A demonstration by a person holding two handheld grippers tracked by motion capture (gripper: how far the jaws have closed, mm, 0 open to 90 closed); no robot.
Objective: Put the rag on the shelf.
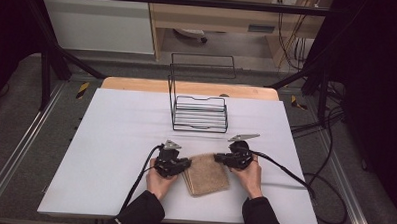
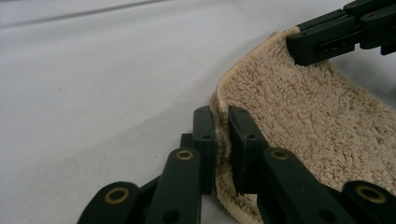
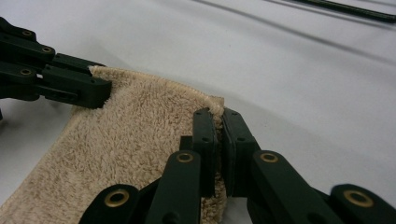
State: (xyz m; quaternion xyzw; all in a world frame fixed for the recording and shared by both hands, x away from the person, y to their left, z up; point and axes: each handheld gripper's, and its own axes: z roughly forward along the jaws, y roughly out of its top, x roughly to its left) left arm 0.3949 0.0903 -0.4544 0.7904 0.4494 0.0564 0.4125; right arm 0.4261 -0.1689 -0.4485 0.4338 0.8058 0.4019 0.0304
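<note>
The towel point(image 1: 206, 173) is a plain beige-tan terry, no print, just a slightly lighter stitched hem along the edge point(image 2: 243, 70). Both tools are matte black with little brass-coloured rivets, left tool point(image 2: 221, 135) and right tool point(image 3: 218, 133) alike, and each has a grey plate on top point(image 1: 173, 144). The desk point(image 1: 110, 139) is covered in flat white, with a strip of light wood showing at the far edge point(image 1: 137, 84). The wire rack point(image 1: 199, 112) is black. Sleeves point(image 1: 140, 212) are black, and the cables point(image 1: 284, 171) too. The floor point(image 1: 16, 115) is grey.
</note>
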